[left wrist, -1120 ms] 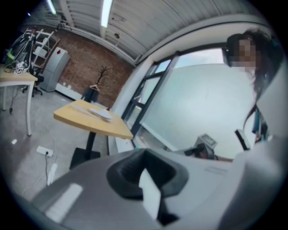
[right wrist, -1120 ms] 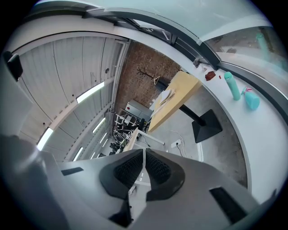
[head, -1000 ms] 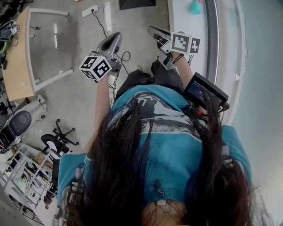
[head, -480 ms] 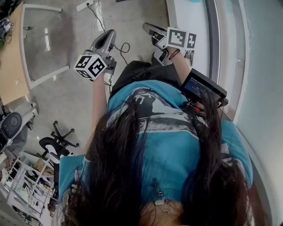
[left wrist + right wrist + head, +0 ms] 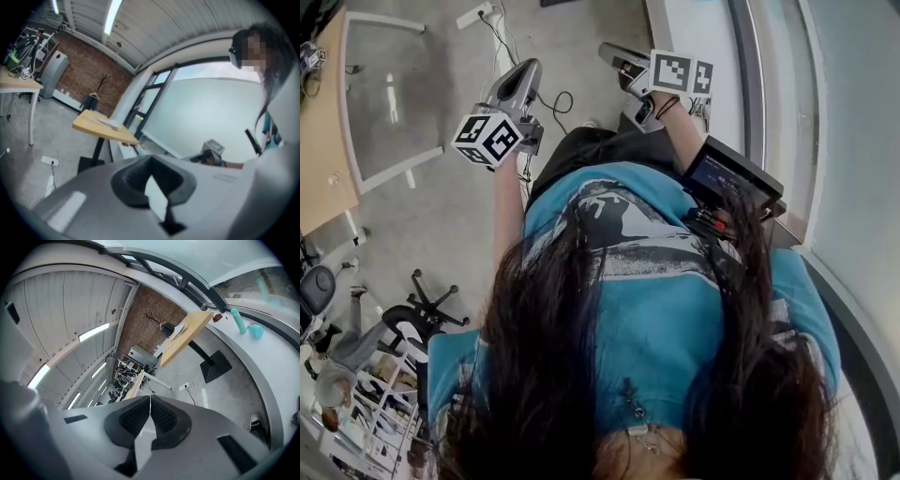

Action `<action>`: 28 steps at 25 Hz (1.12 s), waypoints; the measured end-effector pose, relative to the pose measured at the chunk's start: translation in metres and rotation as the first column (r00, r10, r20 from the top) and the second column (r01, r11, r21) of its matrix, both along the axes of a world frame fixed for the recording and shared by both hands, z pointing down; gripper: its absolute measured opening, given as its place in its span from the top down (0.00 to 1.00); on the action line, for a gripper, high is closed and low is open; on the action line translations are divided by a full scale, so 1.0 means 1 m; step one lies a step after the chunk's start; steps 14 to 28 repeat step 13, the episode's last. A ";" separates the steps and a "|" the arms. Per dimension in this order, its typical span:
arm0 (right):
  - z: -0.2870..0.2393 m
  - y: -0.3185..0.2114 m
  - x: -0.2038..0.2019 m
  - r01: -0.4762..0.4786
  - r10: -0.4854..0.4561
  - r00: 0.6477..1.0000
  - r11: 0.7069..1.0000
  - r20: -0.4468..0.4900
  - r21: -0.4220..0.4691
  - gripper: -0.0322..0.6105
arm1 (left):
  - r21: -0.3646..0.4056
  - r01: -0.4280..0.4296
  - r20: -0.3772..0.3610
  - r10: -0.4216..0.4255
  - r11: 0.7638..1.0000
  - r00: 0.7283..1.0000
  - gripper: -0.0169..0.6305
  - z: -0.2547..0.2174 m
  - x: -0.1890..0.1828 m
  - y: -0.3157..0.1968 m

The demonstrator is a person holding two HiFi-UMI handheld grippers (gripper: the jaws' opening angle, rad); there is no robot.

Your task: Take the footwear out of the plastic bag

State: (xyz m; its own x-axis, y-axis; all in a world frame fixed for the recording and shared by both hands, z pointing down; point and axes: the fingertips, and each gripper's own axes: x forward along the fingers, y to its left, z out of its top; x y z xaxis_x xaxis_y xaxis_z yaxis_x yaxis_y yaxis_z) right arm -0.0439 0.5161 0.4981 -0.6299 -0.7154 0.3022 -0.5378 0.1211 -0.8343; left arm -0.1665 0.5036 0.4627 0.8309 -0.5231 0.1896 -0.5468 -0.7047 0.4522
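Left tool (image 5: 528,67) is held over the grey floor (image 5: 441,216), jaws pressed together on nothing; right tool (image 5: 609,52) beside it, jaws likewise closed and empty; a teal bottle (image 5: 238,320) stands on the white ledge (image 5: 281,359); where the footwear and plastic bag lie cannot be told.

Footwear, bag — neither in view.
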 end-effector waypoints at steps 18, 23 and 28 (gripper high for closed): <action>0.028 0.007 -0.022 0.021 -0.021 1.000 1.000 -0.022 -0.020 0.92 | 0.000 0.009 -0.012 -0.009 1.000 1.000 0.98 0.025 -0.025 0.007; 0.028 0.007 -0.022 0.021 -0.021 1.000 1.000 -0.022 -0.020 0.92 | 0.000 0.009 -0.012 -0.009 1.000 1.000 0.98 0.025 -0.025 0.007; 0.028 0.007 -0.022 0.021 -0.021 1.000 1.000 -0.022 -0.020 0.92 | 0.000 0.009 -0.012 -0.009 1.000 1.000 0.98 0.025 -0.025 0.007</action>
